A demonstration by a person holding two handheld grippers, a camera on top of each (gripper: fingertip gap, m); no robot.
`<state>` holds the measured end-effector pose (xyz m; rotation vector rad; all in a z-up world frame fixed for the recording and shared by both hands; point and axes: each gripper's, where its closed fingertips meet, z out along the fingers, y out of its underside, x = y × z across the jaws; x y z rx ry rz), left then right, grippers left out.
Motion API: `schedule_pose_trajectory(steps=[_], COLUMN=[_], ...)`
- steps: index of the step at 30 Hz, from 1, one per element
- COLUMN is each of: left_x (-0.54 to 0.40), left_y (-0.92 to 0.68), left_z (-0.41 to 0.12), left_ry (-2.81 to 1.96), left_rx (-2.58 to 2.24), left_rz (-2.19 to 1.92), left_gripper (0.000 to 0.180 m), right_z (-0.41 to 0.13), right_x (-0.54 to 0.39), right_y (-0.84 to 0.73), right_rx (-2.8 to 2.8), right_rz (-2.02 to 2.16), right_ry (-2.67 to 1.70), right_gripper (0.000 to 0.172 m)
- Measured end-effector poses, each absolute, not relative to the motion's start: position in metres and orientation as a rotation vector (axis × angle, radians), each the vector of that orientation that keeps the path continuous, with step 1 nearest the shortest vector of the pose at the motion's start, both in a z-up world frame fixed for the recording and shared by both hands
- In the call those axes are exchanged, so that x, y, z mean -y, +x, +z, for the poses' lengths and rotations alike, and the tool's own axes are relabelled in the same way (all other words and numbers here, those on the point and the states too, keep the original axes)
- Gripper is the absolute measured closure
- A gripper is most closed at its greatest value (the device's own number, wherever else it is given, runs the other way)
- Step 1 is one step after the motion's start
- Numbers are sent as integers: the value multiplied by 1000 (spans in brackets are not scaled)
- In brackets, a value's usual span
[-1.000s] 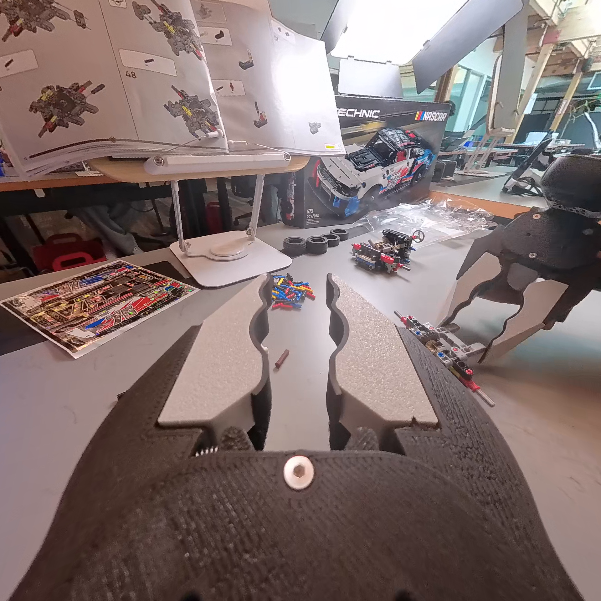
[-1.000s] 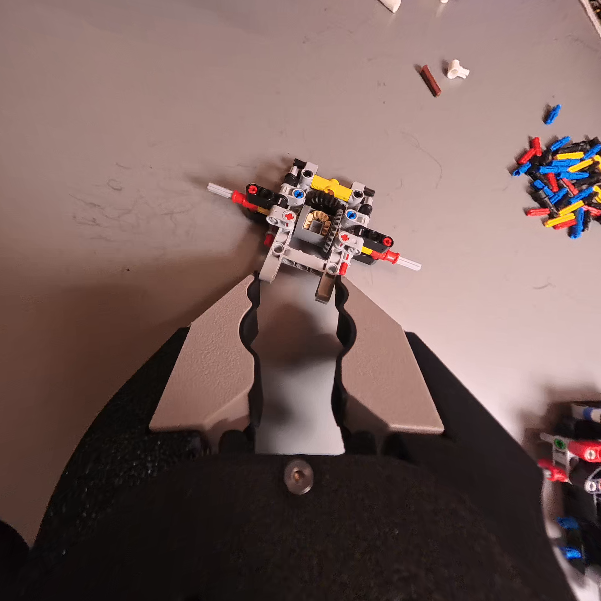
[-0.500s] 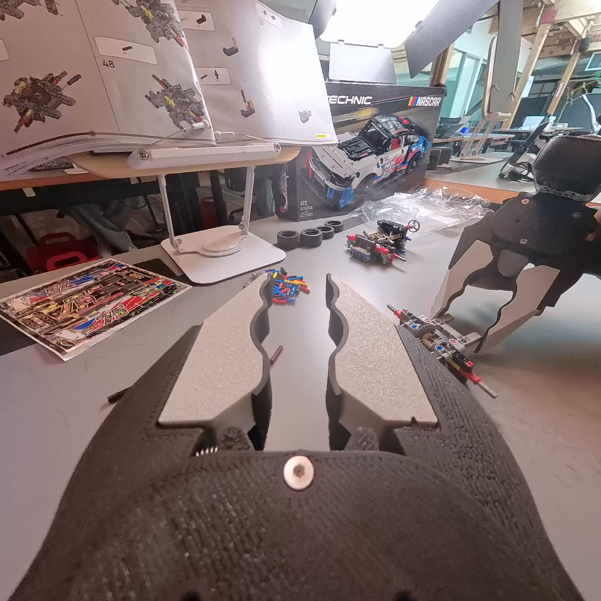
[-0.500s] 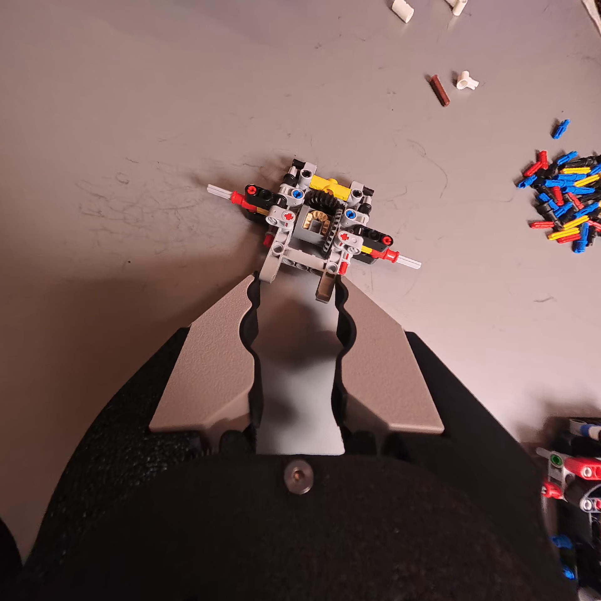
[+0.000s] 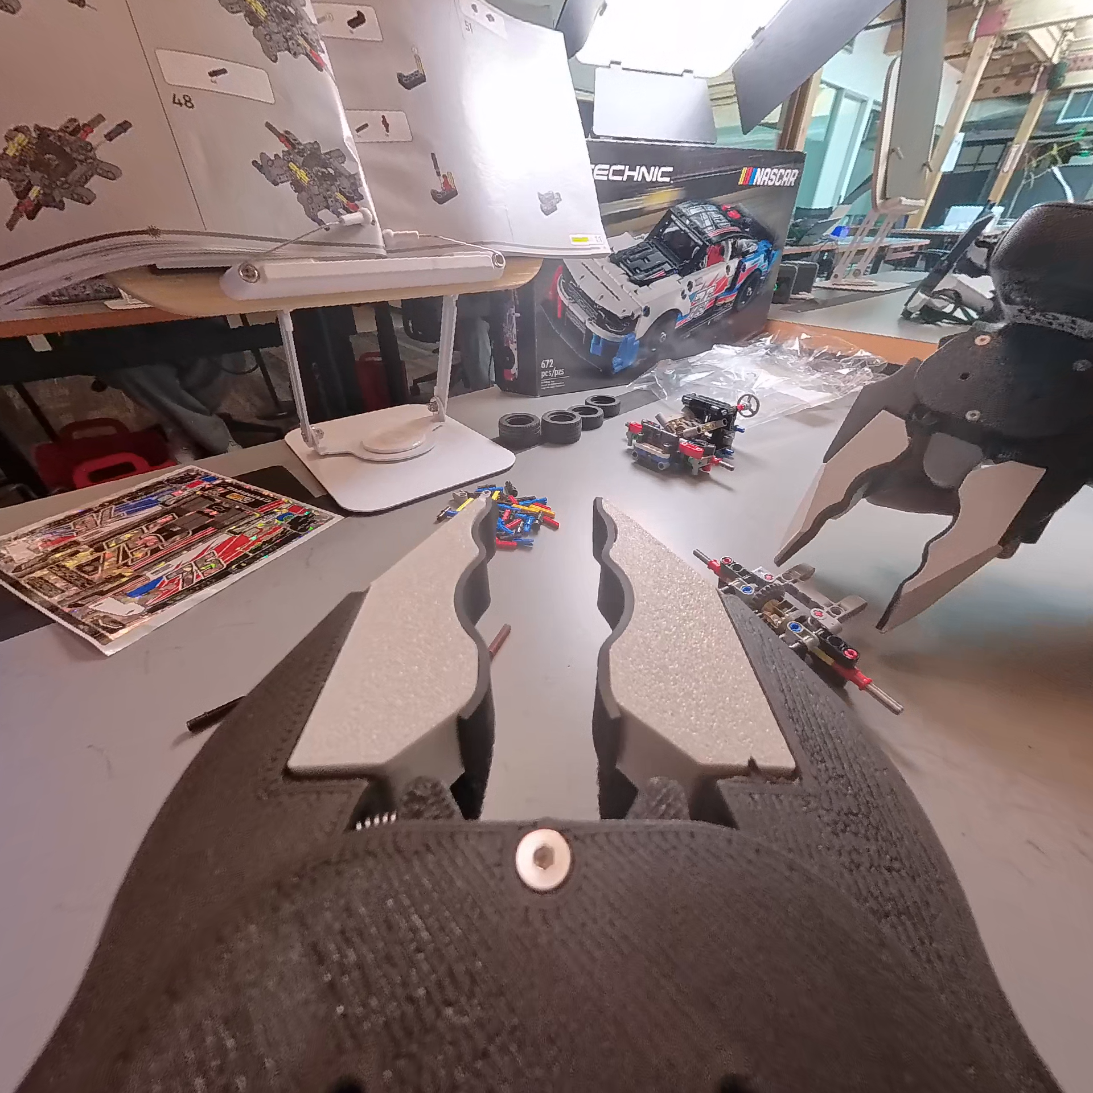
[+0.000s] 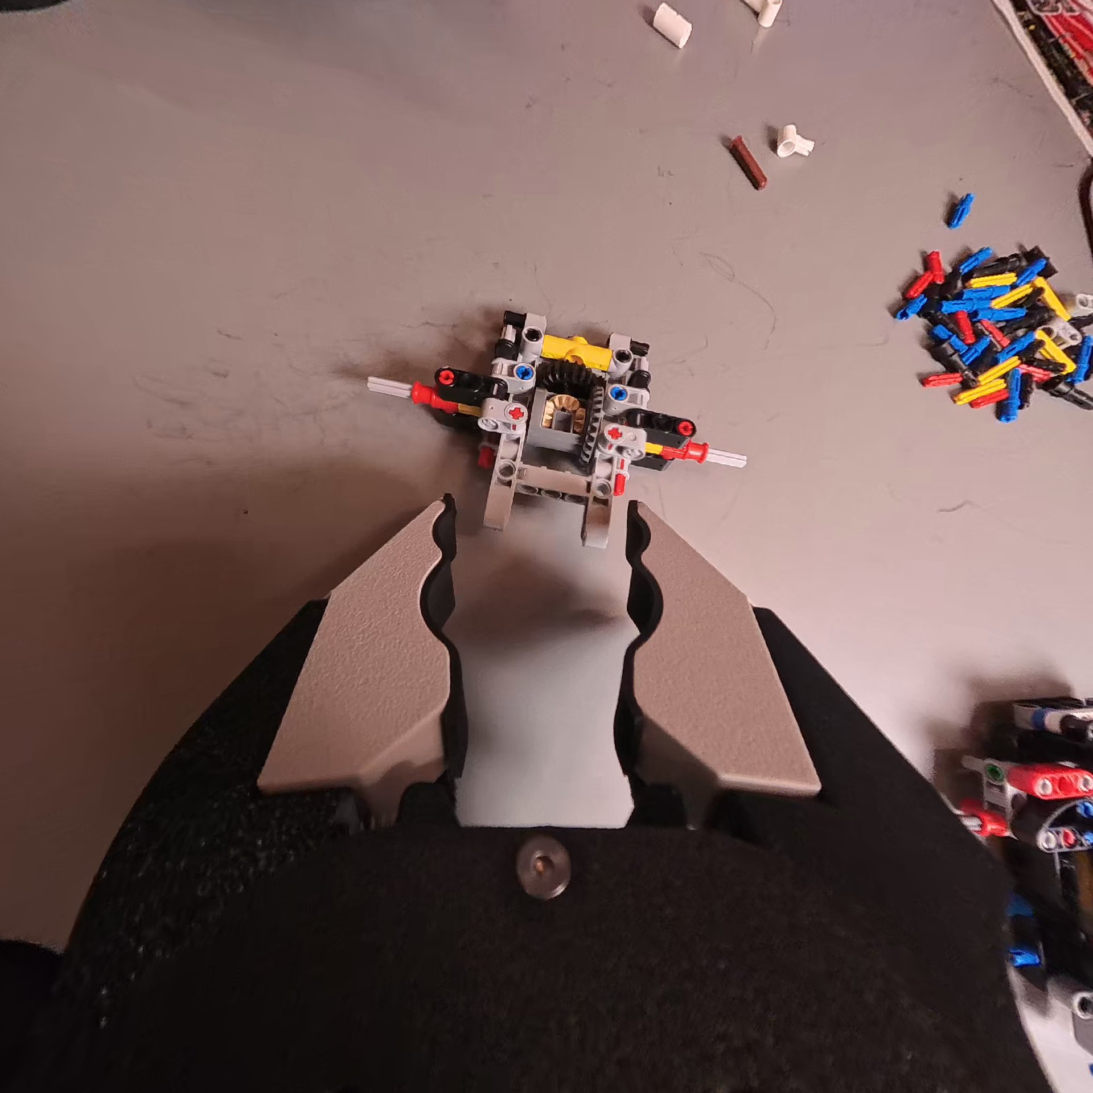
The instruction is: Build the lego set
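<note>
The right gripper (image 6: 539,510) hangs with fingers wide and empty, straddling the grey legs of the small gear assembly (image 6: 559,414) without touching, while the left gripper (image 5: 541,511) waits apart, also parted and bare, over the grey table (image 5: 591,473)

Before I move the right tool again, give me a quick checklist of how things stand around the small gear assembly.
1. Right tool open: ok, fingers spread, nothing in the grasp.
2. Gear assembly flat on the table: ok.
3. Its two grey arms between the right fingers: ok, gaps on both sides, no pad touching.
4. Left tool empty: ok, open, only bare table and a brown pin under its fingers.
5. Pin pile away from the assembly: ok, well off to one side.
6. Left tool clear of the assembly: cannot tell, its body hides part of the assembly in the left wrist view.
</note>
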<state>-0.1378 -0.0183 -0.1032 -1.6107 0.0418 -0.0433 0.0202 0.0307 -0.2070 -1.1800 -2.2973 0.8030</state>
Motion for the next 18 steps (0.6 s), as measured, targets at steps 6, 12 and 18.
schedule_pose_trajectory(steps=[6,12,18], left_x=[19,18,16], left_y=[-138,-134,-130], left_z=[-102,-104,-110], left_ry=[-1609,-1618,-1640], left_rx=[-40,-50,-63], left_rz=[-46,-47,-45], left_gripper=[149,149,149], right_z=[-213,-212,-213], right_x=[-29,-17,-18], right_y=[21,32,31], right_rx=[2324,2380,2363], right_rz=[820,882,873], right_ry=[-1147,-1072,-1072], right_gripper=[128,128,128])
